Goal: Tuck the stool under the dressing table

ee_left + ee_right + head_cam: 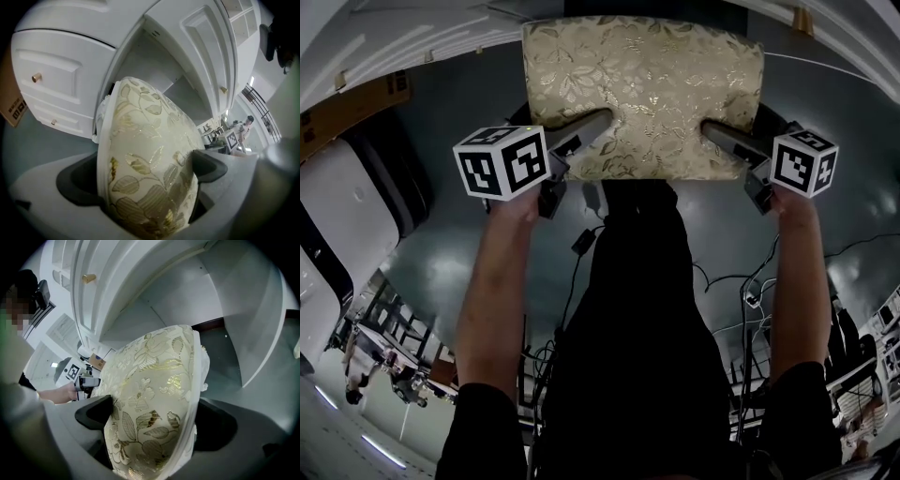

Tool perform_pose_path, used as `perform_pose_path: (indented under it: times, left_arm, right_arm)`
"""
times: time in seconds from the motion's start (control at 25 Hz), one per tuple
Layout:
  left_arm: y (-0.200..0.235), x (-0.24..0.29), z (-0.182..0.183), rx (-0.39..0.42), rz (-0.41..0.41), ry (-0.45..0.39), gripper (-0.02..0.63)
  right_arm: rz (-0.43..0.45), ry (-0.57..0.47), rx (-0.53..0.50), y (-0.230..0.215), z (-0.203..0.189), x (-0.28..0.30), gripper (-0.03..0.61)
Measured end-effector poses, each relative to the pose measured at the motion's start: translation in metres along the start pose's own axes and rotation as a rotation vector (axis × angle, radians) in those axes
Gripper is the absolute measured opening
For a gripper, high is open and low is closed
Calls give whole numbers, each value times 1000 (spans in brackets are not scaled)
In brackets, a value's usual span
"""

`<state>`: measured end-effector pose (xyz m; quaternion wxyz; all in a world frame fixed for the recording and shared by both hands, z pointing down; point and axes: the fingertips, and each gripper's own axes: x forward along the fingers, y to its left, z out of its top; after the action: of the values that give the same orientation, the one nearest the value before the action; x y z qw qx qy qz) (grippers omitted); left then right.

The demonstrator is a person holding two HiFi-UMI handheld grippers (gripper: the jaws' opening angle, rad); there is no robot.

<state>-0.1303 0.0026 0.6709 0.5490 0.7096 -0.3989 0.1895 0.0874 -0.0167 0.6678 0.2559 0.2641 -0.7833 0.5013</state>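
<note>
The left gripper (600, 121) and right gripper (715, 132) each had jaws clamped on the stool (642, 84) (gold-flowered cushion), facing the dressing table (61, 89).

grey floor (459, 234), black cables (572, 281) trailing across it, white dressing table (61, 89) standing on it

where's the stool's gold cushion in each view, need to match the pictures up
Head view: stool cushion at top centre, its near edge clamped by the left gripper and right gripper.
Left gripper view: lower centre, between the jaws.
Right gripper view: lower centre, between the jaws.
Shared landmark: the white dressing table behind the cushion in both gripper views; I can't pick it out in the head view.
</note>
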Motion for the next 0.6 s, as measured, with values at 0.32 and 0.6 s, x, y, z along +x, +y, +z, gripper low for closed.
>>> perform_pose_path:
  times: [0.32, 0.6]
  left_arm:
    - [-6, -2, 7, 43, -1, 0, 592]
    - [-8, -1, 12, 55, -7, -9, 592]
  right_arm:
    - [-5, -39, 5, 2, 0, -6, 532]
    - [-13, -61, 6, 2, 0, -6, 532]
